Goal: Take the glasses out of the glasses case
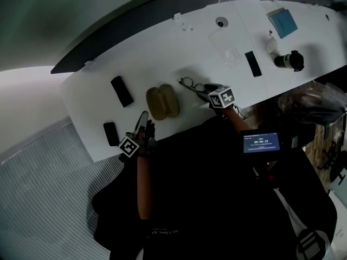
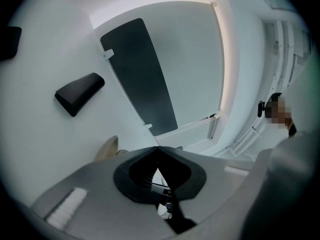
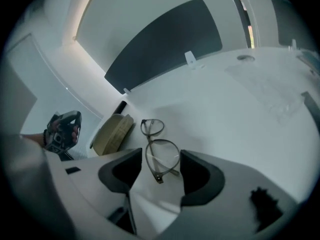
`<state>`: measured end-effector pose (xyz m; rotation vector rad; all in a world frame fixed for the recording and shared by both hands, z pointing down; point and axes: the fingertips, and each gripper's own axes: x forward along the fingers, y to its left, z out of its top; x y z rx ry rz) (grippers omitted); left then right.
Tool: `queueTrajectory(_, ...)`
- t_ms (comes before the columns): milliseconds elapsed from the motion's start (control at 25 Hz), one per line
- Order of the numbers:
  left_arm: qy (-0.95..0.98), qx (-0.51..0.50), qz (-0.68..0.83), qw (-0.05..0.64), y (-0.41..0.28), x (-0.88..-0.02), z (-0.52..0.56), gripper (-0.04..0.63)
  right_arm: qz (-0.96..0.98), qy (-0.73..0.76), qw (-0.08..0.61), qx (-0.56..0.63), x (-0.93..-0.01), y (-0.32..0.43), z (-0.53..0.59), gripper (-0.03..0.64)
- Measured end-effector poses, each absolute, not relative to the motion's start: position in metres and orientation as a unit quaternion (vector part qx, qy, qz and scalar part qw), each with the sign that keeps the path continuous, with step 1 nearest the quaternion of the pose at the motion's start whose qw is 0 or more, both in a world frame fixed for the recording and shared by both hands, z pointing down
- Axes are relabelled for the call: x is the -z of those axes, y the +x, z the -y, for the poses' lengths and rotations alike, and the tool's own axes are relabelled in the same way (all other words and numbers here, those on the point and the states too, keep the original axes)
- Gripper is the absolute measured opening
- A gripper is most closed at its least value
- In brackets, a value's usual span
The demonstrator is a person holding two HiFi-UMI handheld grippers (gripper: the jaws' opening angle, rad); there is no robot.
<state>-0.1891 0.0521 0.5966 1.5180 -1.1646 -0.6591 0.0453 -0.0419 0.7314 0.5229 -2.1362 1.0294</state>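
The glasses (image 1: pixel 191 84) lie unfolded on the white table (image 1: pixel 162 42), just right of the tan glasses case (image 1: pixel 162 101), which lies open. My right gripper (image 1: pixel 205 90) is at their near end. In the right gripper view its jaws stand open on either side of the near lens of the glasses (image 3: pixel 159 151), and the pads are apart from the frame. The case (image 3: pixel 112 133) shows to the left there. My left gripper (image 1: pixel 142 121) hovers at the table's front edge, left of the case, shut with nothing in it (image 2: pixel 157 150). An edge of the case (image 2: pixel 107 148) shows beside it.
Two black flat objects (image 1: pixel 122 91) (image 1: pixel 110 133) lie left of the case. Farther right are a clear plastic piece (image 1: pixel 225 45), a black slab (image 1: pixel 252 64), a blue booklet (image 1: pixel 282 21) and a black-and-white cylinder (image 1: pixel 289 61). A lit screen (image 1: pixel 261 143) sits at the person's front.
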Motion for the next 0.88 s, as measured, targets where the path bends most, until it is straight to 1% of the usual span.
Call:
queueTrajectory(200, 0.618, 0.269, 0.519, 0.525, -0.208, -0.623, -0.061, 0.002, 0.839, 0.209, 0.361, -0.348, -0.715, 0.041, 0.048, 0.235)
queueTrajectory(320, 0.620, 0.214, 0.540, 0.528, -0.215, -0.652, -0.069, 0.017, 0.865, 0.215, 0.353, -0.284, -0.693, 0.032, 0.054, 0.234)
queueTrajectory(440, 0.621, 0.170, 0.539, 0.543, -0.218, -0.684, -0.072, 0.029, 0.893, 0.172, 0.348, -0.226, -0.670, -0.004, 0.047, 0.233)
queueTrajectory(600, 0.609, 0.180, 0.523, 0.568, -0.213, -0.710, -0.076, 0.032, 0.903, 0.092, 0.356, -0.222, -0.666, -0.056, 0.013, 0.233)
queueTrajectory(720, 0.583, 0.207, 0.525, 0.584, -0.220, -0.730, -0.087, 0.025, 0.891, 0.056, 0.402, -0.202, -0.682, -0.076, -0.017, 0.233)
queueTrajectory(800, 0.568, 0.216, 0.529, 0.593, -0.225, -0.741, -0.096, 0.023, 0.881, 0.043, 0.448, -0.145, -0.694, -0.075, -0.029, 0.233)
queueTrajectory(880, 0.568, 0.218, 0.520, 0.599, -0.220, -0.742, -0.098, 0.015, 0.874, 0.039, 0.475, -0.100, -0.703, -0.069, -0.030, 0.233)
